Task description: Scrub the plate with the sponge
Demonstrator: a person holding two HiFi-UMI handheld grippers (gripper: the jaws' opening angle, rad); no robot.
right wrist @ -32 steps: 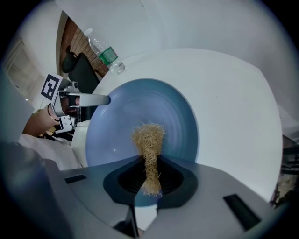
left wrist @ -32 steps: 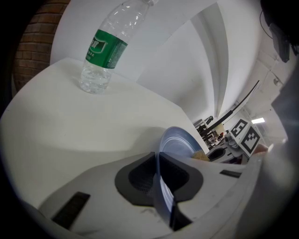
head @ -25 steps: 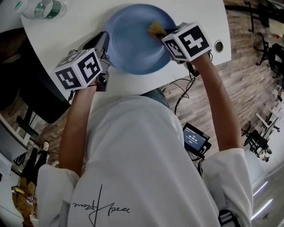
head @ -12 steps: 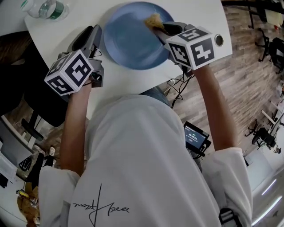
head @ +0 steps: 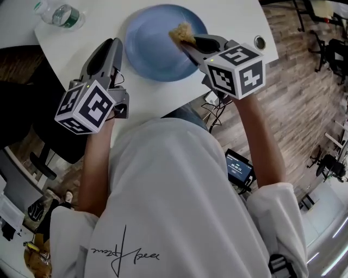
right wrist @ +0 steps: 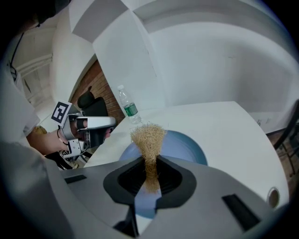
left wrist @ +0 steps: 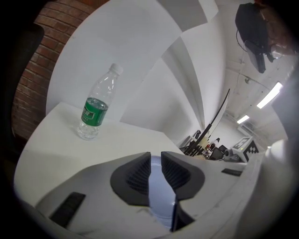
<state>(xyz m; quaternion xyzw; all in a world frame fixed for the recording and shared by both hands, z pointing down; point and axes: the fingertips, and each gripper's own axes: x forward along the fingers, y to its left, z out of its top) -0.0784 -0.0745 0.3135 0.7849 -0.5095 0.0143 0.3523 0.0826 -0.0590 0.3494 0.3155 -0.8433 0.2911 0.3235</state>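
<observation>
A blue plate [head: 152,51] lies on the white table [head: 234,21]. A tan fibrous sponge [head: 182,32] rests on the plate's far right part, and my right gripper [head: 190,42] is shut on it. In the right gripper view the sponge [right wrist: 148,135] sticks up from between the jaws of this gripper [right wrist: 150,163], above the plate [right wrist: 189,144]. My left gripper [head: 115,46] hovers at the plate's left rim. Its jaws [left wrist: 155,161] stand only a thin slit apart with nothing in them, and blue plate [left wrist: 160,200] shows through the slit.
A clear water bottle [head: 60,13] with a green label stands at the table's far left, also seen ahead of the left gripper as the bottle [left wrist: 96,112]. A round grommet hole [head: 259,42] sits near the table's right edge. Cables and a small screen device [head: 239,168] lie on the floor.
My left gripper has drawn back a little from the plate's left rim. The right gripper has pulled back and swung, with the sponge still on the plate's right part.
</observation>
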